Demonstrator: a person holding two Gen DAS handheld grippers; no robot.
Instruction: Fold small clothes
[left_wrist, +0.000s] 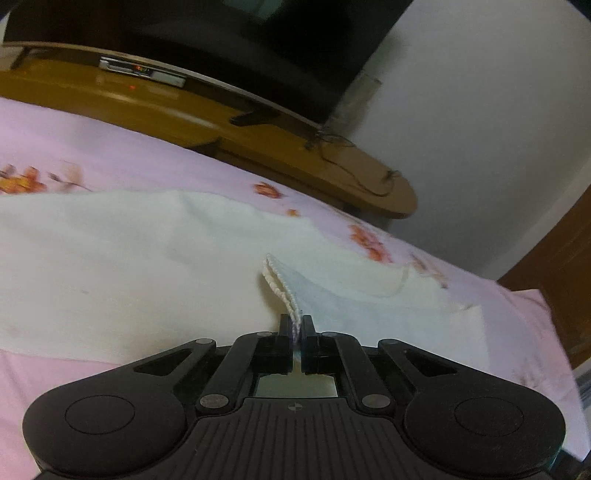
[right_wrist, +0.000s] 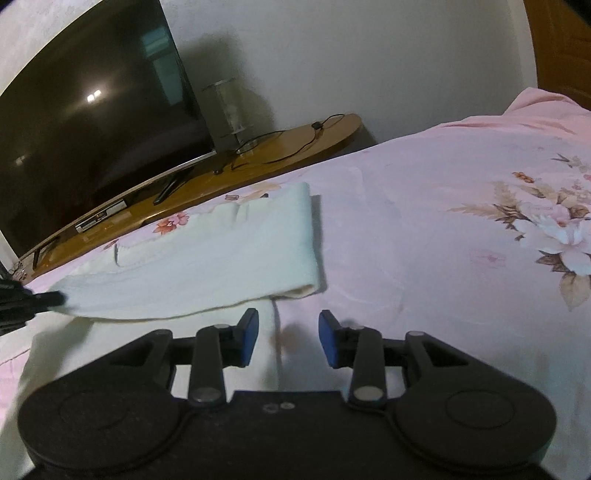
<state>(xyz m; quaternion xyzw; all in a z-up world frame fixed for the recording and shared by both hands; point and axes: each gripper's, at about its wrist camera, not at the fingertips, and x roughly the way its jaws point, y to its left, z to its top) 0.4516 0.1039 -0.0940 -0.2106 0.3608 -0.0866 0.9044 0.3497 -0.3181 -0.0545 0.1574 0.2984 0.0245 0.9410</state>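
White ribbed-hem cotton garment (right_wrist: 192, 258) half folded near pink floral bedsheet (right_wrist: 424, 221) far edge. Left gripper (left_wrist: 297, 325) pinching hem, probably two layers; right gripper (right_wrist: 288, 332) spread, empty. Risk: thin hem slipping, fold skewing.

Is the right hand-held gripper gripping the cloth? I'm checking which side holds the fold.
No, the right hand-held gripper is open, its blue pads apart with nothing between them, just short of the white cloth.

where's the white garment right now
The white garment lies on the pink floral bedsheet, in front of the TV; the left gripper pinches its ribbed edge, and the open right gripper hovers beside it.
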